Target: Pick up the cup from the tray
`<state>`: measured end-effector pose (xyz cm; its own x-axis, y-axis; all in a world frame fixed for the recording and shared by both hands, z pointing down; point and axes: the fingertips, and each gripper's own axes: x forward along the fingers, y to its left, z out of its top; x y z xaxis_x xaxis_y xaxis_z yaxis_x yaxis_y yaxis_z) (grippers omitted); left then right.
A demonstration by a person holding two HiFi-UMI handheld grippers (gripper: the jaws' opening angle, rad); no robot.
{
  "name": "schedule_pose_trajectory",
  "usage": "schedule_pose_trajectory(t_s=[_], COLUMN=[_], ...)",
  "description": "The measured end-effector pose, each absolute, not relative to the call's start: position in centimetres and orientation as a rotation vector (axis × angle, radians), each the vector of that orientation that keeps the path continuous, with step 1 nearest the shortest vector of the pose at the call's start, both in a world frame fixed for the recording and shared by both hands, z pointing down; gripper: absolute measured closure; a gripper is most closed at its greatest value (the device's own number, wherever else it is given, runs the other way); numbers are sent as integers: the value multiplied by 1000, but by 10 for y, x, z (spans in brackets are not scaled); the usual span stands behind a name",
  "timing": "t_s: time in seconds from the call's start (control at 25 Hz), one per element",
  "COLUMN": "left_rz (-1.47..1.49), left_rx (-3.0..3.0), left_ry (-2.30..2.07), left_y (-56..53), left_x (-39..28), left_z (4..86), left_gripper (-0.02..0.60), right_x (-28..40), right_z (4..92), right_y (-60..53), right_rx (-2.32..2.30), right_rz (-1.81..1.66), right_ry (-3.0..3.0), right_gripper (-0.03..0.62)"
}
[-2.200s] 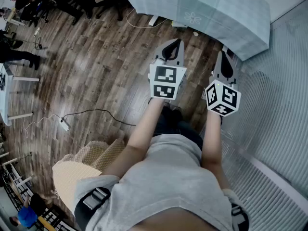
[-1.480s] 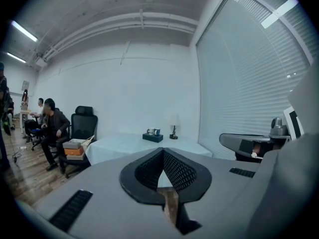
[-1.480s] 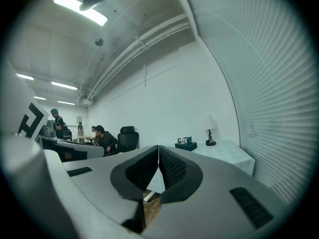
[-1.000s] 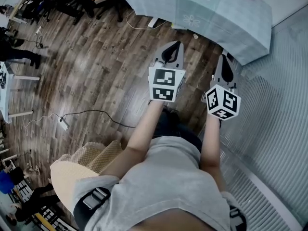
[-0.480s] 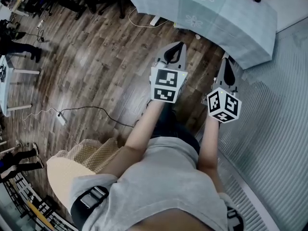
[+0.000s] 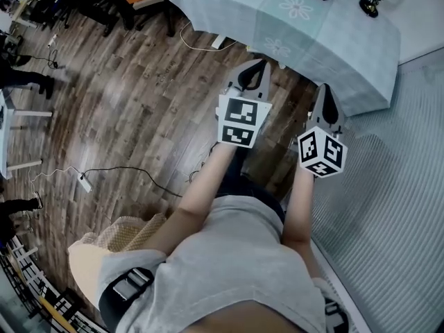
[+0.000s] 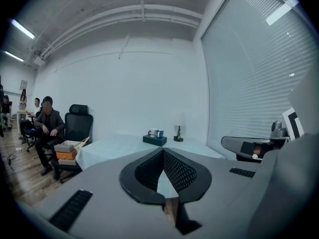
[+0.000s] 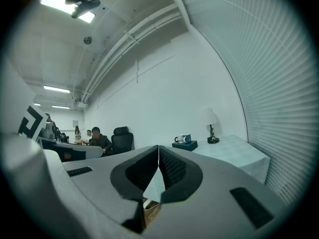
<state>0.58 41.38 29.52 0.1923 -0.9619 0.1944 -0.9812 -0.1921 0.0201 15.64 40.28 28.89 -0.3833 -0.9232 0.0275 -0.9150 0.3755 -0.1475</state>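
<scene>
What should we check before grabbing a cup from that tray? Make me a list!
1. Nothing in the left hand-held gripper: ok, jaws together on nothing.
2. Nothing in the right hand-held gripper: ok, also shut and empty.
3. Jaws open for a grasp: not ok, both are shut.
4. The tray in sight on the table: ok.
5. Which cup to take: cannot tell; a white cup and a blue cup stand there.
6. Within reach: probably not ok, the tray looks far off.
</scene>
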Motion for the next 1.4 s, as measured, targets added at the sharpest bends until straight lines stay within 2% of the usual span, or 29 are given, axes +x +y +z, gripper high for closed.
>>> schedule_pose_trajectory(t_s=[0.8, 1.4], left_rz=[190, 201], left_rx=[2358, 2318], left_ry=[-1840, -1828], left_y=[266, 190], left_x=[-59, -68], left_z=[290, 307], left_gripper=[578, 578], right_x=[95, 87], right_z=[281, 295], right_y=[266, 189], right_rx=[-1814, -1821], right_rz=[-163, -196], right_ry=[2523, 2557], right_gripper=[586, 586])
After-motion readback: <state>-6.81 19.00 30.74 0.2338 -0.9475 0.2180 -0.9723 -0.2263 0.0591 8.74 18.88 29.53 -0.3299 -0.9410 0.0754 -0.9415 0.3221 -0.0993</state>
